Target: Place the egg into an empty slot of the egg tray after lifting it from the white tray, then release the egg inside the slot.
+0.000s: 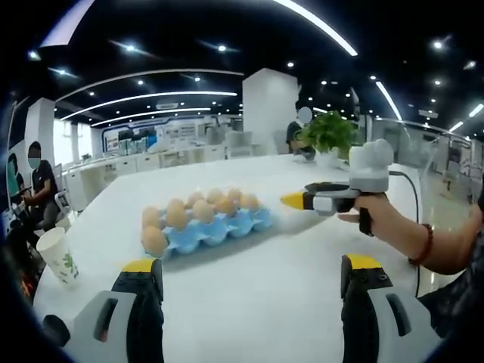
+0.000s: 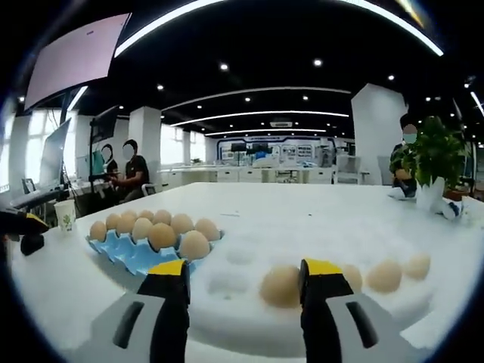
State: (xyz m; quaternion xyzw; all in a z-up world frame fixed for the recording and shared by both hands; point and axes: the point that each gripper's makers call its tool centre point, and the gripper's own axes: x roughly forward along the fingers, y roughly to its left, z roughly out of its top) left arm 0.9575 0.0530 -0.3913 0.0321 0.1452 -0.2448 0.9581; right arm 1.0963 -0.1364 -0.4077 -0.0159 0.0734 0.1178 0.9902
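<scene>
Eggs sit in a row of dimples along the near edge of the white tray (image 2: 318,227), and the one that matters, the nearest egg (image 2: 280,286), lies just ahead of the right gripper (image 2: 242,271), slightly right of the midline and close against the inner side of its right jaw. That gripper's jaws stand apart with nothing between them. The egg looks roundish from here; I cannot tell which way its long axis runs. To the left, just beside the white tray, is the blue egg tray (image 2: 125,257), mostly full, and I cannot make out a free slot. The left gripper (image 1: 253,276) hangs back over bare table, jaws wide apart and empty, well apart from the egg tray. The right gripper is plainly nearer, so the pick looks like its job.
</scene>
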